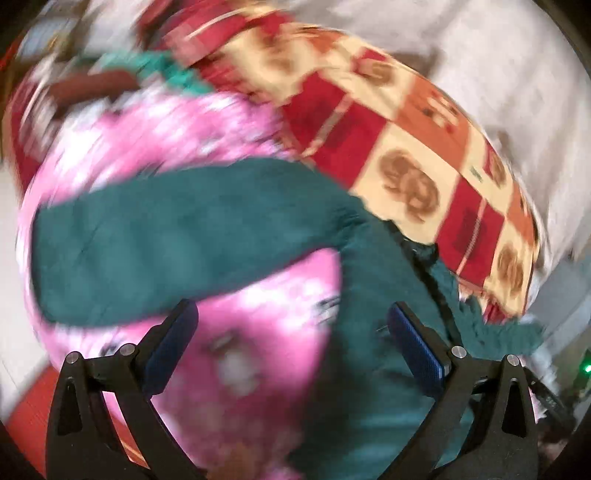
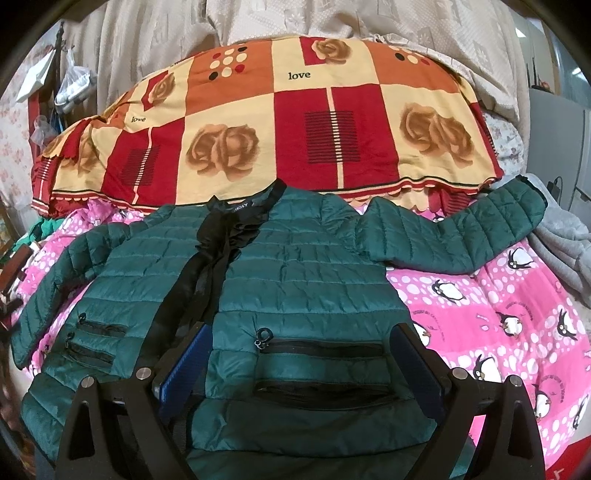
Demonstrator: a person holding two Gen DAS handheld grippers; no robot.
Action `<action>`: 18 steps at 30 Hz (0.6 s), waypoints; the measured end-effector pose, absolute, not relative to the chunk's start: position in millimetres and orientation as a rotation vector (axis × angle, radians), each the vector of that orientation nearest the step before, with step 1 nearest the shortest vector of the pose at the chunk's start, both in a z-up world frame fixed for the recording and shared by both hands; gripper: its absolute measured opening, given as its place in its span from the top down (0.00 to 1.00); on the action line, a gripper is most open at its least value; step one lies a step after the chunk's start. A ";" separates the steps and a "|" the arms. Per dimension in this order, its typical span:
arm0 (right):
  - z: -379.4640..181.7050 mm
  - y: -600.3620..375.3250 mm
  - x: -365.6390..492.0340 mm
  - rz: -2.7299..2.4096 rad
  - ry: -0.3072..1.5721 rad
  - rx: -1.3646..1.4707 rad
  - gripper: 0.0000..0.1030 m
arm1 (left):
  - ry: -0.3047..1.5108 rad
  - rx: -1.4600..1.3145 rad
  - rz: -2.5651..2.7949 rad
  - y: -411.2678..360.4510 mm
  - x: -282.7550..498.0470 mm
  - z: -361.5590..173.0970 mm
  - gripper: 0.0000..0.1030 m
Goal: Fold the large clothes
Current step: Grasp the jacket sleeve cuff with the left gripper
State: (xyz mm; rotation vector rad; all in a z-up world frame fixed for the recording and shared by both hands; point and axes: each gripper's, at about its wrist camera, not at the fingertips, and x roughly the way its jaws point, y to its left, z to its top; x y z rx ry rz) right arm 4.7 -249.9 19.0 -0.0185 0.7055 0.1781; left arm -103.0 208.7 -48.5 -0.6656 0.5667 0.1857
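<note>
A dark green quilted jacket point(image 2: 295, 266) lies front up on a pink penguin-print blanket point(image 2: 498, 302), its zip open and both sleeves spread out. My right gripper point(image 2: 301, 350) is open, its fingers straddling the jacket's right front panel near the lower hem and zip pockets. In the blurred left wrist view, my left gripper point(image 1: 291, 332) is open and empty above the blanket point(image 1: 236, 350), close to one green sleeve point(image 1: 166, 243) that stretches leftward across it.
A red, orange and cream rose-print quilt point(image 2: 295, 122) covers the bed behind the jacket. A grey garment point(image 2: 565, 240) lies at the right. Beige curtains point(image 2: 258, 22) hang behind. Clutter and bags point(image 2: 70, 88) sit at the far left.
</note>
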 end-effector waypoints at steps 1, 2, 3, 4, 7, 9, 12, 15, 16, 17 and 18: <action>19.0 -249.6 4.7 0.182 0.706 -0.019 0.07 | 0.564 -0.722 0.199 221.2 -116.0 -64.3 0.00; 19.1 -248.9 5.0 0.185 0.707 -0.020 0.07 | 0.557 -0.769 0.216 232.7 -129.3 -78.2 0.01; 19.0 -247.9 5.3 0.188 0.709 -0.022 0.07 | 0.545 -0.798 0.234 239.9 -139.3 -87.1 0.01; 18.9 -247.3 5.5 0.190 0.711 -0.024 0.07 | 0.525 -0.827 0.243 248.6 -149.0 -95.5 0.01; 19.0 -245.6 5.6 0.194 0.711 -0.030 0.07 | 0.460 -0.924 0.229 267.8 -164.0 -113.1 0.01; 19.0 -245.6 5.5 0.193 0.712 -0.031 0.07 | 0.424 -1.009 0.190 279.1 -162.6 -123.5 0.01; 18.7 -245.7 5.6 0.194 0.715 -0.026 0.07 | 0.368 -1.058 0.196 295.7 -160.5 -127.4 0.01; 18.5 -246.4 6.4 0.196 0.724 -0.020 0.07 | 0.311 -1.126 0.211 312.1 -159.0 -125.8 0.01; 18.3 -246.7 6.5 0.196 0.726 -0.018 0.07 | 0.289 -1.143 0.205 316.9 -158.9 -122.2 0.01; 18.2 -246.9 6.9 0.196 0.728 -0.017 0.07 | 0.280 -1.149 0.203 322.3 -158.6 -120.2 0.01; 18.2 -247.0 7.3 0.196 0.730 -0.016 0.07 | 0.270 -1.152 0.202 327.0 -158.1 -117.7 0.01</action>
